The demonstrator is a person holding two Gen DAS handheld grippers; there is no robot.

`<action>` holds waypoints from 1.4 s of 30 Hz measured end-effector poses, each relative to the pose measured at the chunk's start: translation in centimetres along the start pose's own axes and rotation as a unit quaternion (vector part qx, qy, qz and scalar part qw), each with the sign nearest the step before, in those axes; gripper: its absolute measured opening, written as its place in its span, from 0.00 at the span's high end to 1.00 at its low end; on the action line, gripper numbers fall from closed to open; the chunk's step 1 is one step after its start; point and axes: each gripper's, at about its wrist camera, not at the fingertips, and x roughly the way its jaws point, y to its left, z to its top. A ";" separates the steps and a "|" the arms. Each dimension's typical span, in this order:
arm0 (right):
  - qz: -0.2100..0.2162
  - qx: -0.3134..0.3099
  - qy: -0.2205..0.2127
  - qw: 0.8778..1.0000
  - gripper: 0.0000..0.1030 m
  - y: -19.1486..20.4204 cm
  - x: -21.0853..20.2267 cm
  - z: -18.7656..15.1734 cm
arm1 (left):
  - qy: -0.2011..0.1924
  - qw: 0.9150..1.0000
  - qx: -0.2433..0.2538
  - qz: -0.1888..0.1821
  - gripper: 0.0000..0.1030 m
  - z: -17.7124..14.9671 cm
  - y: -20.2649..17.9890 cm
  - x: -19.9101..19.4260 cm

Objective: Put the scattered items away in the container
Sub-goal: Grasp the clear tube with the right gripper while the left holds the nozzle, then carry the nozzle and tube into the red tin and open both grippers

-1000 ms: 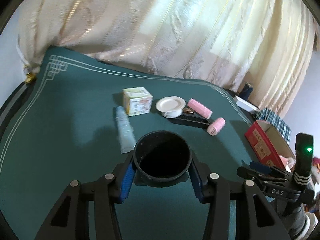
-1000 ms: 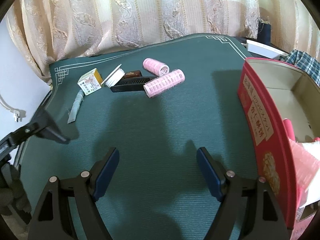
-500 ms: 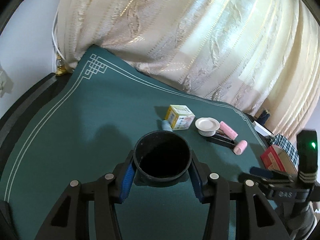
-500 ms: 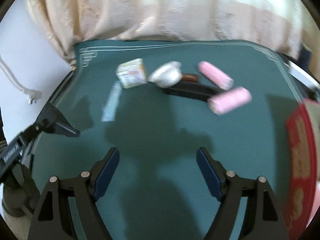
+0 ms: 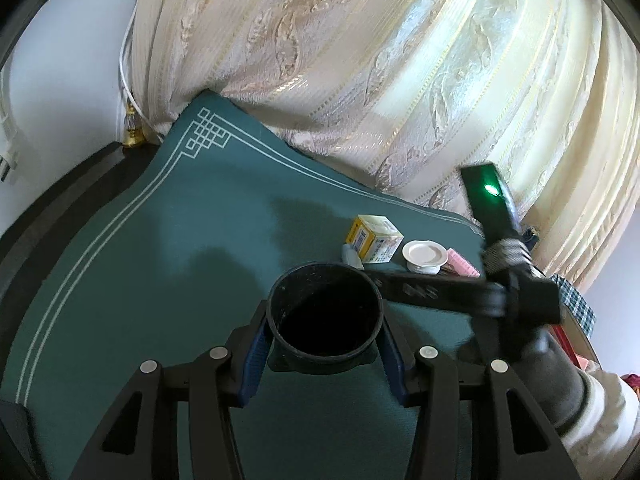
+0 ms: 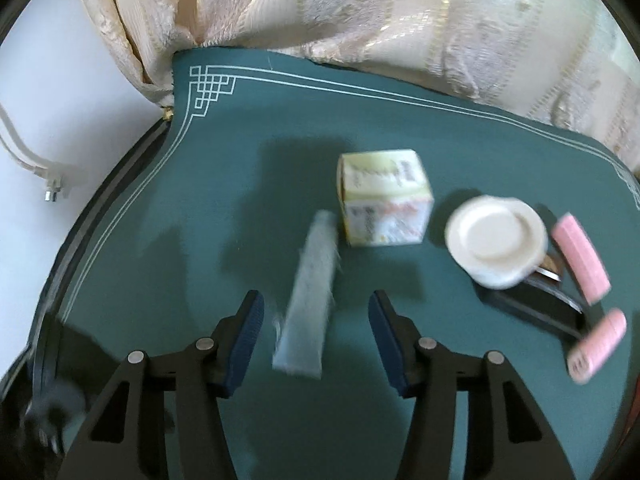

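Green table cloth [image 6: 168, 240], white line border, patterned curtain [image 5: 400, 80] behind. Left gripper [image 5: 324, 332]: pads clamped on a black round cup [image 5: 324, 320], mouth upward, held over the cloth. Right gripper [image 6: 316, 336]: jaws closing, pale tube [image 6: 310, 300] lying on the cloth between them, pads not touching it. Beyond the tube's far end, a yellow-white box [image 6: 384, 200]. To its right, a white lid [image 6: 496, 236], a dark comb [image 6: 536, 312] and two pink hair rollers [image 6: 580, 264], close together.
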 end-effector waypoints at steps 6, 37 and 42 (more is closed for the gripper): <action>-0.020 -0.009 0.007 1.000 0.48 0.5 2.5 1.1 | 0.006 1.000 -0.008 -0.006 0.50 -0.1 0.8 0.4; -0.011 0.058 -0.080 0.995 0.75 -4.2 -12.2 -8.1 | 0.009 0.998 0.041 -0.037 0.50 -0.7 -6.5 -2.1; -0.020 0.079 -0.104 0.991 0.75 -6.3 -15.4 -10.2 | 0.008 0.997 0.065 -0.050 0.50 -1.0 -9.7 -3.1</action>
